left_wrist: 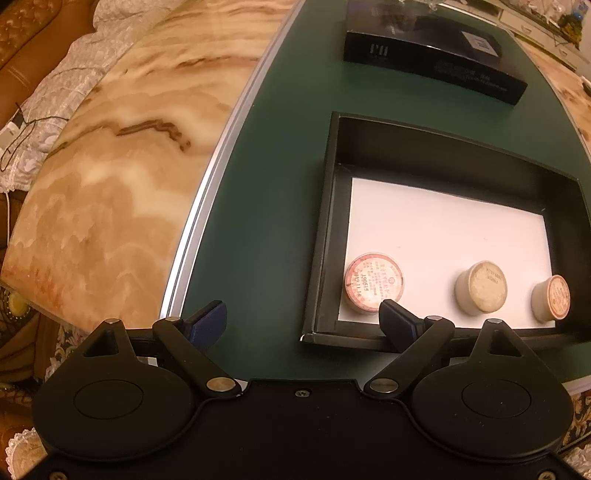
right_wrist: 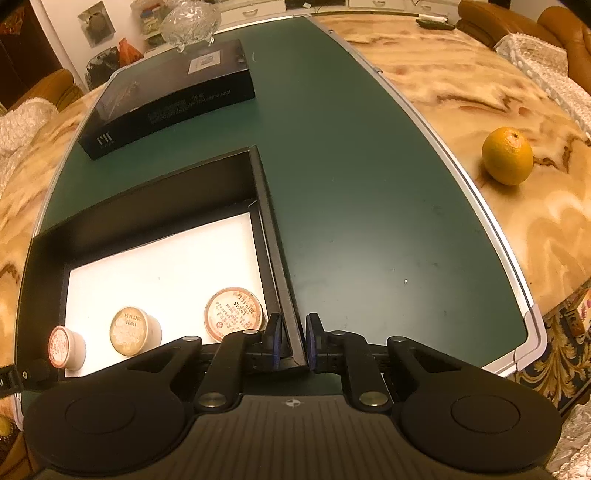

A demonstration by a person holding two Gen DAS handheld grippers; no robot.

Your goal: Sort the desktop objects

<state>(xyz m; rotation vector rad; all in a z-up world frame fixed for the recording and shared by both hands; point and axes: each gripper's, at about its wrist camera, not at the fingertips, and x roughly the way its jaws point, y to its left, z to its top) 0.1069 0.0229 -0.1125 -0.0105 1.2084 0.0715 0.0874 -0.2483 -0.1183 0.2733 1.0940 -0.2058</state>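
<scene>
An open black box point(left_wrist: 332, 206) with a white floor sits on the green mat point(left_wrist: 273, 192). Three small round containers lie in it: a wide one with a red-printed lid point(left_wrist: 373, 282), a cream one point(left_wrist: 482, 288) and a small red-lidded one point(left_wrist: 552, 298). My left gripper point(left_wrist: 301, 325) is open, just before the box's near left corner. In the right wrist view my right gripper point(right_wrist: 293, 338) is shut on the box's right wall point(right_wrist: 275, 236) at its near corner. The three containers show there too: the wide one point(right_wrist: 234, 314), the cream one point(right_wrist: 133, 330) and the small one point(right_wrist: 64, 347).
A closed black box lid point(left_wrist: 432, 62) lies at the far end of the mat; it also shows in the right wrist view point(right_wrist: 170, 96). An orange point(right_wrist: 508, 155) sits on the marble table point(right_wrist: 517, 229) right of the mat. A glass bowl point(right_wrist: 190, 20) stands behind the lid.
</scene>
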